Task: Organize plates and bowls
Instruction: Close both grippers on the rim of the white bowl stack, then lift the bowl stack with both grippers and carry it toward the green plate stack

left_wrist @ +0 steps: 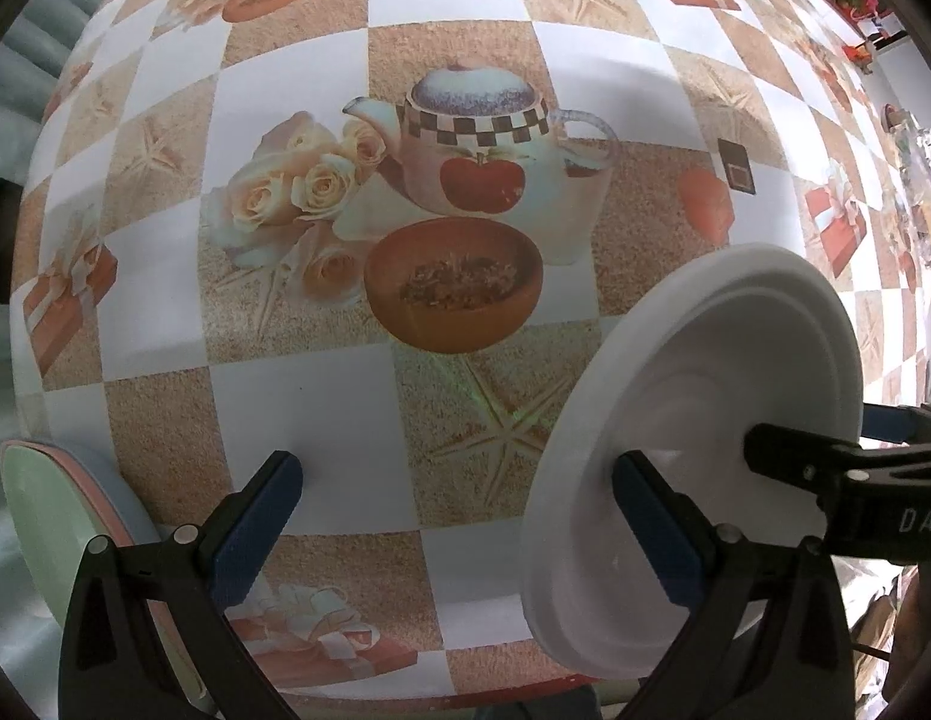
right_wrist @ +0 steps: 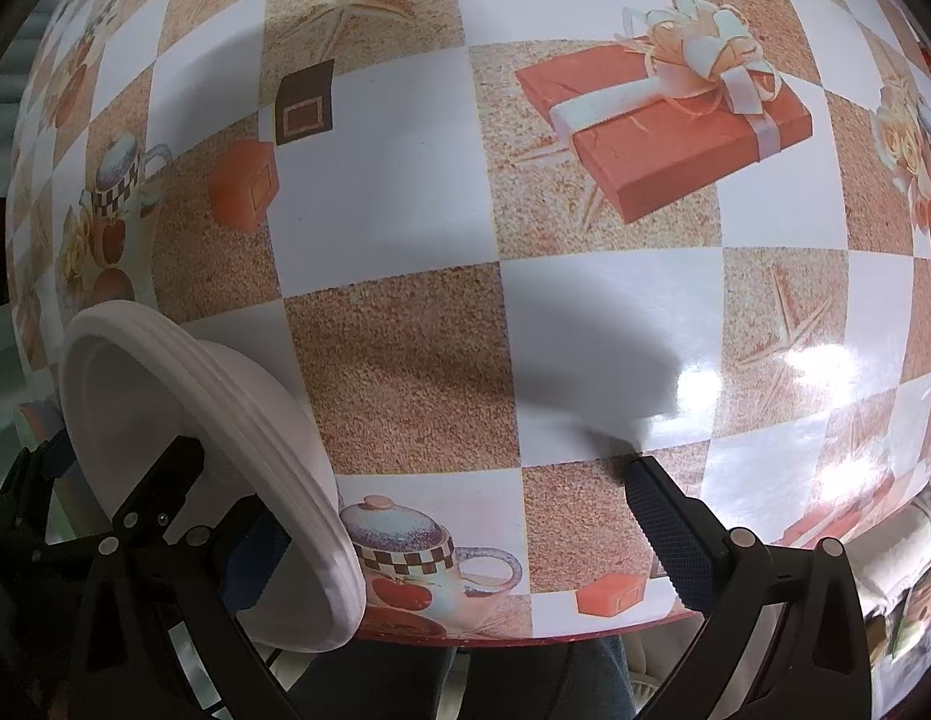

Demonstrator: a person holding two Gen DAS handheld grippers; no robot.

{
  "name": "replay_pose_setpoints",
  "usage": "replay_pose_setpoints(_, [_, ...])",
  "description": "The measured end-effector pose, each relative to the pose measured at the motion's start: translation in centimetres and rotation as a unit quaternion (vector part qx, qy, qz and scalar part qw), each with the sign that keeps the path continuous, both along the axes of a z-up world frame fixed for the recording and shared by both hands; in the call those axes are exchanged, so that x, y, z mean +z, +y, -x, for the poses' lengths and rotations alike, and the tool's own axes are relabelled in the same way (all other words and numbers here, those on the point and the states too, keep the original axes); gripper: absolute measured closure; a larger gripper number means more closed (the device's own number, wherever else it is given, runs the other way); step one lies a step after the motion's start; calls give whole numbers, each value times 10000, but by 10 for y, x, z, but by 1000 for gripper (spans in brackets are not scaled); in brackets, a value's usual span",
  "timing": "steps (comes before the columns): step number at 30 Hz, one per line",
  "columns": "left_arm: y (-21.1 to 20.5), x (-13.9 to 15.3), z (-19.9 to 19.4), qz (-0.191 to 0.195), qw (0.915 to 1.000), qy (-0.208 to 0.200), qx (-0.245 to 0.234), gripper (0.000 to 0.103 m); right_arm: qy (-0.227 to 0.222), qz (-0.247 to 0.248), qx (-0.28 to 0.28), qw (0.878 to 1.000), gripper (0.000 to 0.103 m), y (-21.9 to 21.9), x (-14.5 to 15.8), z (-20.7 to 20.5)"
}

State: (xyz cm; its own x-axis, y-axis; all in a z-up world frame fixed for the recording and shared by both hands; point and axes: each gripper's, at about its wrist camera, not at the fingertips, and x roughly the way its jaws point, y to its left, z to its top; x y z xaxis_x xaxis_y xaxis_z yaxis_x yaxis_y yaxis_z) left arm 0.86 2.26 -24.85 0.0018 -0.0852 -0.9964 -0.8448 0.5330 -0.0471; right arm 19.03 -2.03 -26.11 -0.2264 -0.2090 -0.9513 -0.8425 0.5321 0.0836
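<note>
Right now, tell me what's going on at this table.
A person works a white bowl, tipped on edge at the near edge of the table. The left tool and right tool are both open; the bowl seems pinched between one finger of each. A stack of pastel dishes sits beside the left tool.

The left gripper [left_wrist: 456, 516] fills the lower edge of its own view with its jaws spread wide, blue pads [left_wrist: 258, 531] facing inward. The right gripper [right_wrist: 459, 531] sits likewise along the bottom of its view, jaws parted. In the left view its black finger reaches in from the lower right.
</note>
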Motion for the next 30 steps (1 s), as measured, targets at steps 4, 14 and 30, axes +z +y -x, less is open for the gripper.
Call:
replay_pose_setpoints(4, [3, -1, -7, 15, 9999, 96, -28, 3, 42, 98, -41, 9999, 0, 0, -4, -4])
replay_pose_setpoints(14, [-11, 16, -36, 70, 9983, -317, -487, 61, 313, -334, 149, 9988, 59, 2, 13, 13])
replay_pose_setpoints(30, [-23, 13, -5, 43, 9993, -342, -174, 66, 351, -165, 678, 9969, 80, 22, 11, 60])
